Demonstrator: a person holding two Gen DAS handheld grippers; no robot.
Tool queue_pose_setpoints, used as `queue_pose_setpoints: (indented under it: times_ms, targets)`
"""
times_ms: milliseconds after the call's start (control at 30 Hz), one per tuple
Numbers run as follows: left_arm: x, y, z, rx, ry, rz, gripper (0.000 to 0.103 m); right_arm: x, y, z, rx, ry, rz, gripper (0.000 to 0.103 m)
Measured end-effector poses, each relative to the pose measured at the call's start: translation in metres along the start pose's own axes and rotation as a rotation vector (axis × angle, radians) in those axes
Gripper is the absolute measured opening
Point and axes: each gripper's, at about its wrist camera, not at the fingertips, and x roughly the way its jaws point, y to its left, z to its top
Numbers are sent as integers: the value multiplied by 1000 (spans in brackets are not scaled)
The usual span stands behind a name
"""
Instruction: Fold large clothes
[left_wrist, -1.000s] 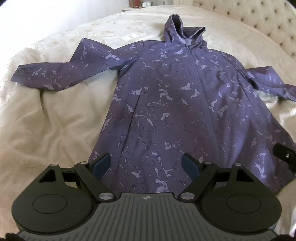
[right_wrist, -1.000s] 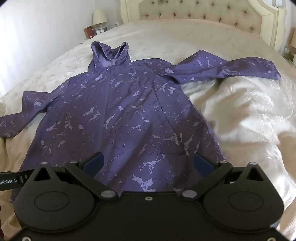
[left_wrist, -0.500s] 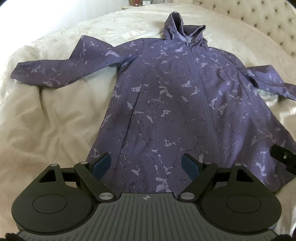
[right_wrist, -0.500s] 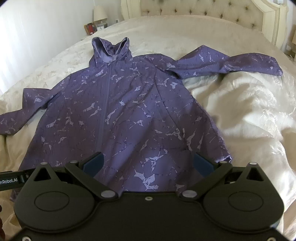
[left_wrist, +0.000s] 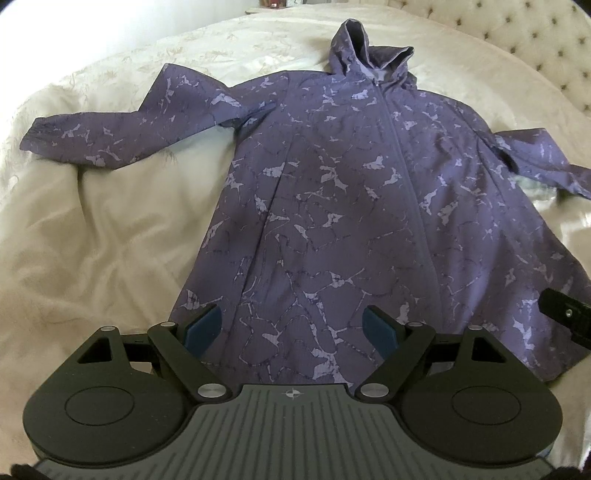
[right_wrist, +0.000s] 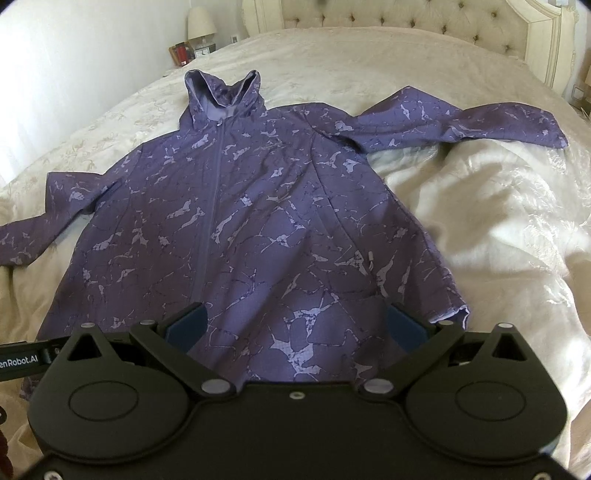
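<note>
The purple hooded coat (left_wrist: 332, 206) lies flat and face up on the cream bedspread (left_wrist: 110, 236), zipped, with its hood (right_wrist: 221, 96) toward the tufted headboard (right_wrist: 388, 22) and its hem at the foot edge of the bed, just under my two tools. Both sleeves are spread out toward the bed's two sides, and nothing is folded yet.

As I judge it, the step in hand is the first fold: bringing a sleeve and side panel in over the body. To do it well I should pinch the fabric at the hem corner and again high near the shoulder, so the side turns over along one straight line parallel to the zip. A single grab in the middle would let the slippery shell sag and crease. I should lift only enough to clear the bedspread, which is soft and rumpled and could drag up with the cloth.

My left gripper (left_wrist: 291, 328) hangs over the hem, pitched steeply down, its blue pads wide apart with nothing between them, only coat showing below. My right gripper (right_wrist: 295, 325) hovers beside it over the hem's other half, likewise spread wide and holding nothing. Its tip shows at the right edge of my left view.
</note>
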Motion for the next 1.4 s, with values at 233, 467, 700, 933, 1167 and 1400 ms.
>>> queue_pose_setpoints:
  times_ms: [233, 467, 700, 933, 1167, 1400]
  targets:
    - [1, 0, -1, 0, 1, 0, 83, -1, 1, 0, 3, 2, 2, 102]
    - [2, 0, 0, -3, 8, -1, 83, 0, 1, 0, 6, 2, 6, 102]
    - [3, 0, -1, -3, 11, 0, 83, 0, -1, 1, 12, 5, 12, 102]
    - [5, -1, -2, -1, 12, -1, 83, 2, -1, 0, 20, 12, 21, 102]
    - [8, 2, 3, 1, -31, -32, 83, 6, -2, 2, 40, 9, 60, 102]
    - [29, 44, 22, -143, -57, -281, 83, 15, 10, 16, -7, -33, 133, 102]
